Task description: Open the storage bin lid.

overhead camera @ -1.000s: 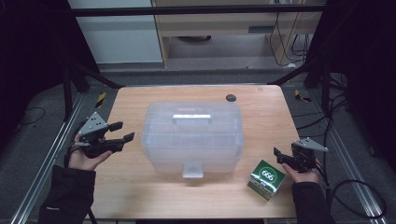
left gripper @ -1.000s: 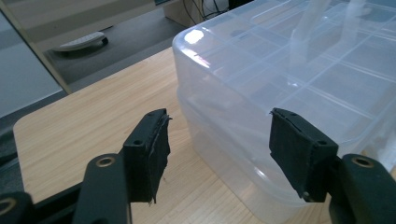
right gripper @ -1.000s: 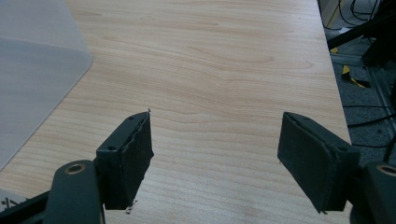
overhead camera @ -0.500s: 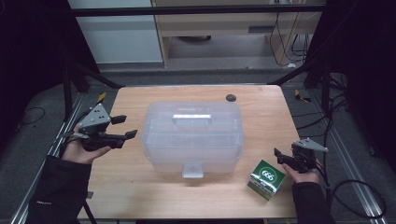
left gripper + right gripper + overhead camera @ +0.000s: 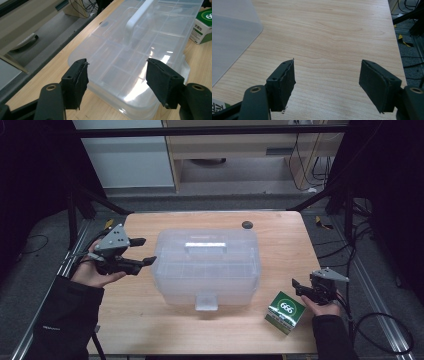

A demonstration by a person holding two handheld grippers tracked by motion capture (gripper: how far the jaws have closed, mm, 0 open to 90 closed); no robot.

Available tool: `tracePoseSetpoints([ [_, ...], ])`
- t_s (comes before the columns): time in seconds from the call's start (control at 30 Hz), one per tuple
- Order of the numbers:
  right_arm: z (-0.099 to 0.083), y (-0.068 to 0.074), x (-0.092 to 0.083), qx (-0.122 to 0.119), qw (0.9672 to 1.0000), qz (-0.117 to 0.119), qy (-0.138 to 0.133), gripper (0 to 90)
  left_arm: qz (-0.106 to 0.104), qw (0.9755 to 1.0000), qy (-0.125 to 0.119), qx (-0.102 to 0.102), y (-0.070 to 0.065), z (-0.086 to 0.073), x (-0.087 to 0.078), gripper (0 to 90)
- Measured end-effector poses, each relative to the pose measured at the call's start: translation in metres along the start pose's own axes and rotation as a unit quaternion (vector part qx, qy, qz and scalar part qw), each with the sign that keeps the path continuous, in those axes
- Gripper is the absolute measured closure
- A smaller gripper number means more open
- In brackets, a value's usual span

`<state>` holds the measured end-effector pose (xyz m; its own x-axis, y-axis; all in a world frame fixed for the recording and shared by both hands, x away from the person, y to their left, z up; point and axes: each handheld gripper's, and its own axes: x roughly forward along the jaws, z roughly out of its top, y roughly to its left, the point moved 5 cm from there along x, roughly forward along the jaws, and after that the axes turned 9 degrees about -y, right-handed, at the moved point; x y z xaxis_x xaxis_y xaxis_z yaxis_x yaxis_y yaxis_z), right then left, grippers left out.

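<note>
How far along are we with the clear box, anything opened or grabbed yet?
Nothing looks done: the clear box sits shut, front latch down. Left tongs are open beside its left end, not touching. Right tongs are open over bare table by the green carton. Any grasping or opening remains.

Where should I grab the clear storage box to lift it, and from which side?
Probably the white handle on the lid of the clear storage box, coming from above. It's a raised bar lying flat along the lid's middle, narrow enough for open jaws; the box body looks too wide.
</note>
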<state>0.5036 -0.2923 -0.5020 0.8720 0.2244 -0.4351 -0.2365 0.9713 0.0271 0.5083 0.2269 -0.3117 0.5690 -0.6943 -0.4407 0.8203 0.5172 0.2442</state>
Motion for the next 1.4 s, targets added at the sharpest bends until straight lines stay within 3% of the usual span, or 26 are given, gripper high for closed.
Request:
tracePoseSetpoints([
  [0.3, 0.001, 0.001, 0.002, -0.01, 0.9999, 0.006, 0.0, 31.7, -0.021, 0.9994, 0.0, 0.026, -0.004, 0.024, 0.018, 32.1],
  [0.63, 0.003, 0.003, 0.004, -0.015, 0.9998, 0.013, 0.001, 34.7, -0.046, 0.9966, 0.018, 0.067, -0.011, 0.04, 0.037, 34.2],
  [0.8, 0.002, 0.005, 0.005, -0.017, 0.9997, 0.016, 0.006, 35.3, -0.068, 0.9934, 0.034, 0.087, -0.016, 0.042, 0.047, 37.7],
  [1.07, 0.001, 0.006, 0.006, -0.021, 0.9995, 0.019, 0.011, 36.1, -0.08, 0.9893, 0.056, 0.109, -0.019, 0.049, 0.062, 40.8],
  [1.37, 0.001, 0.006, 0.007, -0.027, 0.9993, 0.021, 0.014, 37.0, -0.078, 0.9818, 0.091, 0.147, -0.022, 0.053, 0.081, 43.4],
  [1.4, 0.001, 0.006, 0.007, -0.027, 0.9993, 0.021, 0.014, 37.2, -0.078, 0.9797, 0.099, 0.156, -0.022, 0.053, 0.084, 43.7],
])
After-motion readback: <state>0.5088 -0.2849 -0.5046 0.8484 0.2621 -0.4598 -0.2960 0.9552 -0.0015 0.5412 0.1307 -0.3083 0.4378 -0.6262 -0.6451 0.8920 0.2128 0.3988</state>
